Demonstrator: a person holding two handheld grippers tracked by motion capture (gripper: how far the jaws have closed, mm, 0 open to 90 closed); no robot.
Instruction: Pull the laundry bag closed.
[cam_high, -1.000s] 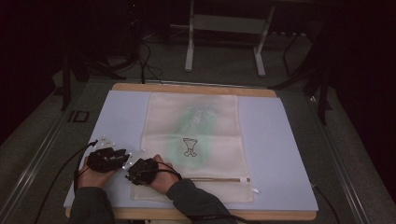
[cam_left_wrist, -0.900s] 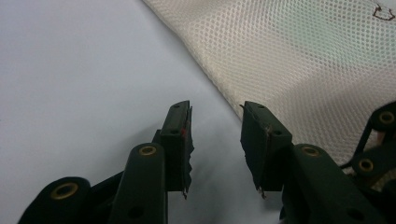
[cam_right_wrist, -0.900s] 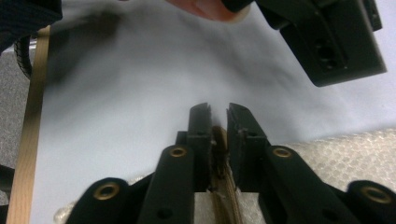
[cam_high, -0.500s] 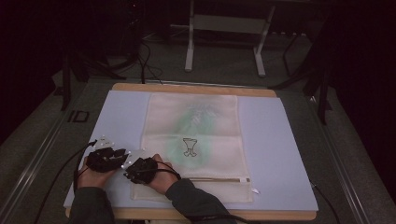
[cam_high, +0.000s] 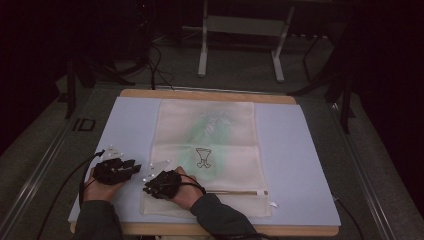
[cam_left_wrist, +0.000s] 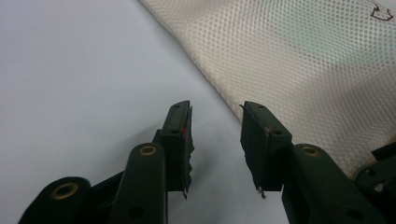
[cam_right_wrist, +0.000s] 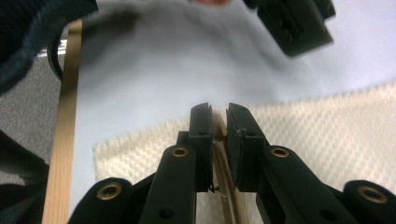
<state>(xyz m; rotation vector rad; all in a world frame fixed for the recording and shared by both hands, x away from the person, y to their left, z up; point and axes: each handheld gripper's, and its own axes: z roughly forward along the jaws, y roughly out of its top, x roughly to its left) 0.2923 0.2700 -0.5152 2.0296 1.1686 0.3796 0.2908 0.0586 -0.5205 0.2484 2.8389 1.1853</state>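
Wooden-edged table (cam_high: 210, 94), pale blue rectangular mat (cam_high: 300, 165) covering its top, cream mesh zipped laundry bag (cam_high: 220, 130) lying flat at the mat's centre

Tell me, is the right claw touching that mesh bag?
Touching. In the right gripper view, the right claw is closed on the mesh bag's zipper strip.

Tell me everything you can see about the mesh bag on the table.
The mesh bag is cream netting, rectangular, lying flat on the pale blue mat. Something green shows faintly through it, and a small dark emblem sits near its middle. A zipper line runs along its near end, with a small white tab at the right. The right tool is shut on the zipper seam near the bag's left end; the left tool is open beside the bag's edge.
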